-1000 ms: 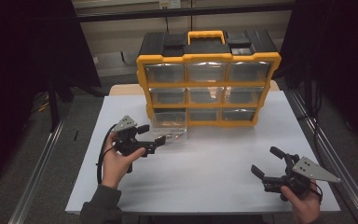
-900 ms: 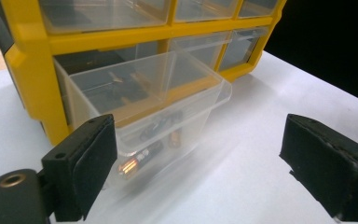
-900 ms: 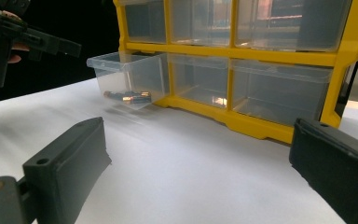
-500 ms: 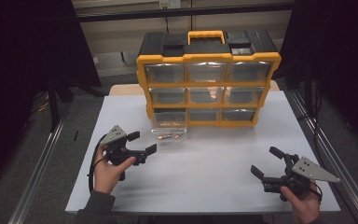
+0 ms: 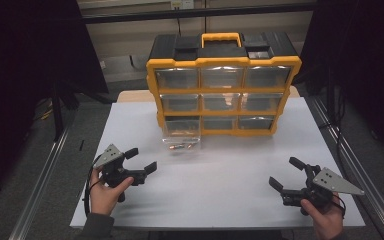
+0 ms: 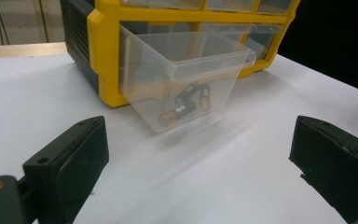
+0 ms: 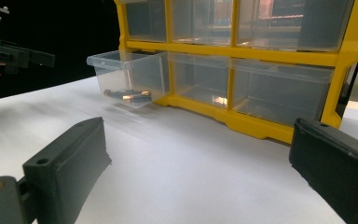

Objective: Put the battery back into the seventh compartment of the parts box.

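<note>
Though hooked by its rear in the lower-left slot of the yellow organiser (image 5: 223, 85), found the clear drawer (image 5: 181, 131) pulled well forward just left of frame centre, front tipped down toward the white table (image 5: 220, 200), probably because little of its length rested in the slot. Saw several batteries (image 5: 179, 147) lying loose inside, gathered at the low front end where the slope would send them. Held the left gripper (image 5: 141, 159) at lower left of the high view, well apart from the drawer, jaws having just been opening and now spread wide with nothing between them, aimed straight at the drawer front in the left gripper view. Kept the right gripper (image 5: 285, 172) at lower right, low over the table, jaws likewise wide apart and empty, seemingly parked clear of the work.
</note>
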